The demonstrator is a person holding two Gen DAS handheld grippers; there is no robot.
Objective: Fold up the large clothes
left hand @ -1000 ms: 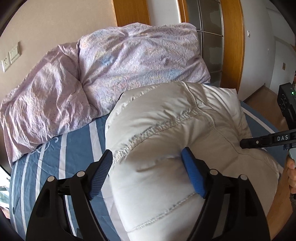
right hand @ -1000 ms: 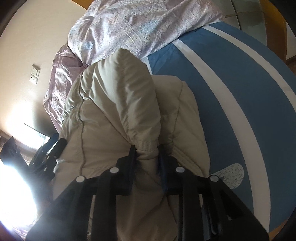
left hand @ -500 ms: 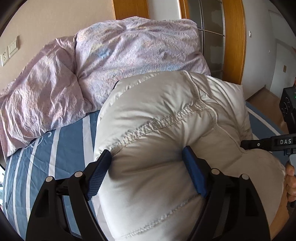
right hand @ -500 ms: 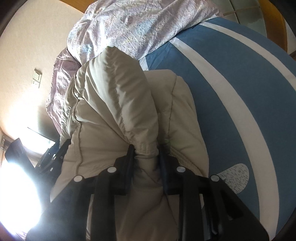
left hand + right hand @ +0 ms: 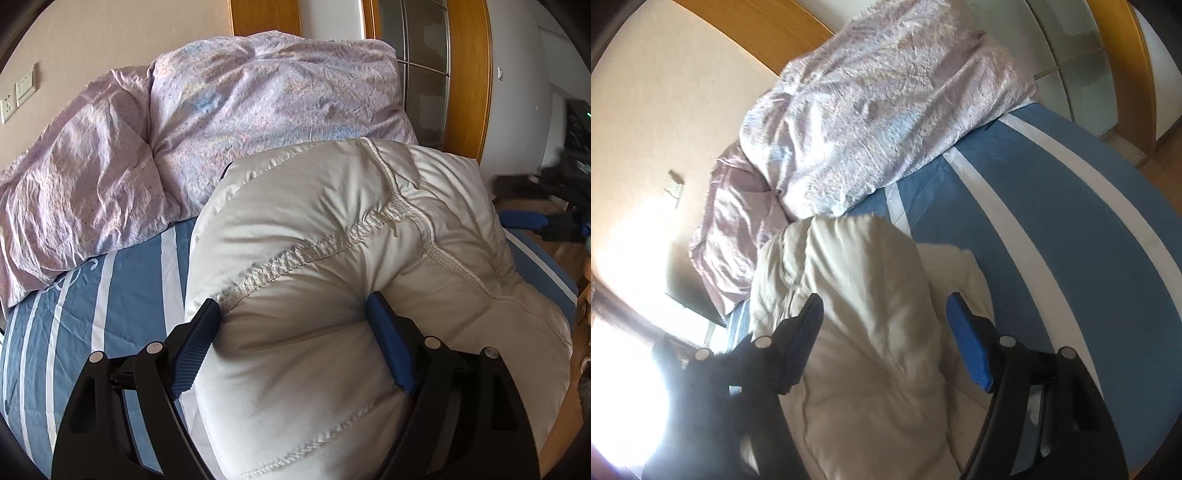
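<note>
Released a moment ago by the opening right gripper (image 5: 882,339), puffy white jacket (image 5: 369,295) on the bed (image 5: 92,314) beside the purple duvet (image 5: 258,110), squeezed by left gripper (image 5: 293,343) jaws; fold probably placed.

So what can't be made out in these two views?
- Jacket: its shape (sleeves, front, hem); left view, it is bunched and cut off by the bottom edge.
- Right gripper: whether its pads touch the jacket; right view, motion blur.
- Window side, right view: lost in glare.
</note>
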